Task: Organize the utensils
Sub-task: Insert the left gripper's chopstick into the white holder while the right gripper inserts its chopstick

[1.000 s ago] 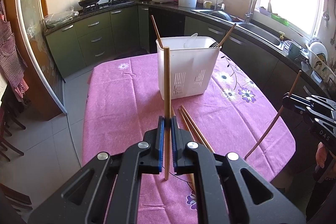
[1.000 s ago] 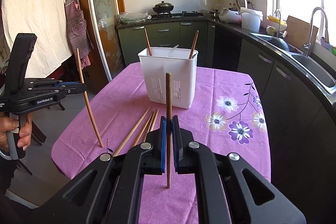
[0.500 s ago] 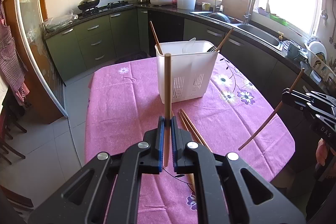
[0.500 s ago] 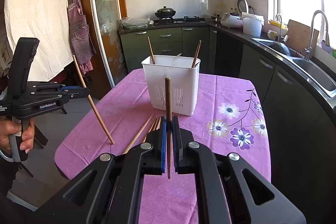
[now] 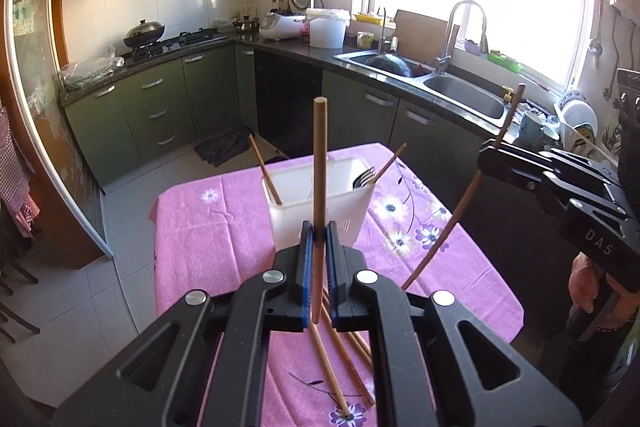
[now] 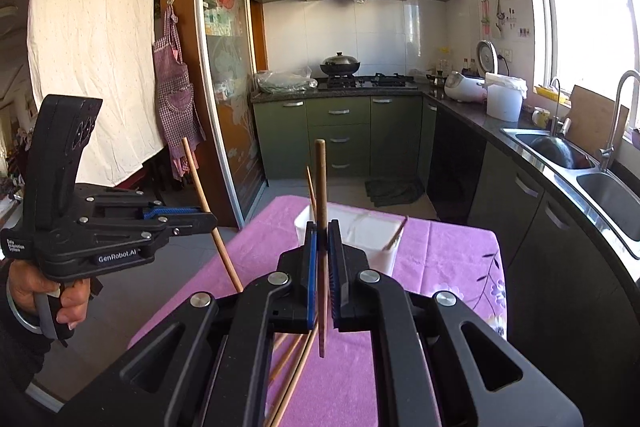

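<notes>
My left gripper (image 5: 317, 231) is shut on an upright wooden chopstick (image 5: 319, 163), held above the pink table. My right gripper (image 6: 322, 229) is shut on another upright chopstick (image 6: 320, 183). Each gripper shows in the other view: the right gripper (image 5: 486, 157) with its slanted chopstick (image 5: 460, 215), the left gripper (image 6: 208, 221) with its chopstick (image 6: 208, 211). The white utensil holder (image 5: 320, 207) stands ahead on the table with two chopsticks and a fork in it; it also shows in the right wrist view (image 6: 376, 239). Several loose chopsticks (image 5: 340, 359) lie on the cloth below.
The table has a pink flowered cloth (image 5: 200, 227). Green kitchen cabinets (image 5: 160, 107), a stove with a wok (image 5: 144, 31) and a sink (image 5: 460, 91) line the walls behind. Tiled floor (image 5: 120, 211) lies left of the table.
Both grippers have risen well above the table with their chopsticks. The holder now sits lower in both views, and its open top shows.
</notes>
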Demonstrator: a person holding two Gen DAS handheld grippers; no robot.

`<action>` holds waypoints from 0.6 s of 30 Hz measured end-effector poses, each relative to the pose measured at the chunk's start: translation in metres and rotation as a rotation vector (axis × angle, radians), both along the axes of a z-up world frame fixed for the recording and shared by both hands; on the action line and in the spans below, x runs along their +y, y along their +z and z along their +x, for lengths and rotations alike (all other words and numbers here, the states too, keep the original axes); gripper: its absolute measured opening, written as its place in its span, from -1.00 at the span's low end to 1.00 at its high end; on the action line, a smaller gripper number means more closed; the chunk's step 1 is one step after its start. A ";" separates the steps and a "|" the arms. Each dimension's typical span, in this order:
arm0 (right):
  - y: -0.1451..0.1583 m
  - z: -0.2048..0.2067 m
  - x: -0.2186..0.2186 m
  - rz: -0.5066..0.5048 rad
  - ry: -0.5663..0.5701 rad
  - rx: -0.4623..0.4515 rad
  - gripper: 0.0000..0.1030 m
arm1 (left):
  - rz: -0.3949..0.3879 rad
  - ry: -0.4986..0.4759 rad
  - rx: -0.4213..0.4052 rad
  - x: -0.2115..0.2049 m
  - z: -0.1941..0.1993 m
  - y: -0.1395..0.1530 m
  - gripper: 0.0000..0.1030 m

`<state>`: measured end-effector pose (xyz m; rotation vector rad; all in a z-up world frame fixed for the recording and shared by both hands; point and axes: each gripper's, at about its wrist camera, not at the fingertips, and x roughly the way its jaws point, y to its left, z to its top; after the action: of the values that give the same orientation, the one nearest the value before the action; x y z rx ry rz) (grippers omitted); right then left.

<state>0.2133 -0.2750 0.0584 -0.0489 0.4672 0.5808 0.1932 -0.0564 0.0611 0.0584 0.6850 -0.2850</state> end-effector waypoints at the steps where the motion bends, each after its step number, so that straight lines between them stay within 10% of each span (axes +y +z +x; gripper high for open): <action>1: 0.010 0.007 0.001 0.011 0.001 -0.012 -0.88 | -0.007 -0.004 -0.015 -0.002 0.005 0.009 -0.88; 10: 0.065 0.086 0.011 0.041 -0.082 -0.096 -0.88 | -0.021 -0.002 -0.138 -0.018 0.062 0.058 -0.88; 18: 0.026 0.155 0.026 0.010 -0.099 -0.009 -0.88 | 0.008 0.068 -0.102 -0.014 0.120 0.024 -0.88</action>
<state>0.3685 -0.2495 0.0842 -0.0183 0.4552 0.4856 0.3135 -0.0702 0.0847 0.0566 0.5854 -0.2122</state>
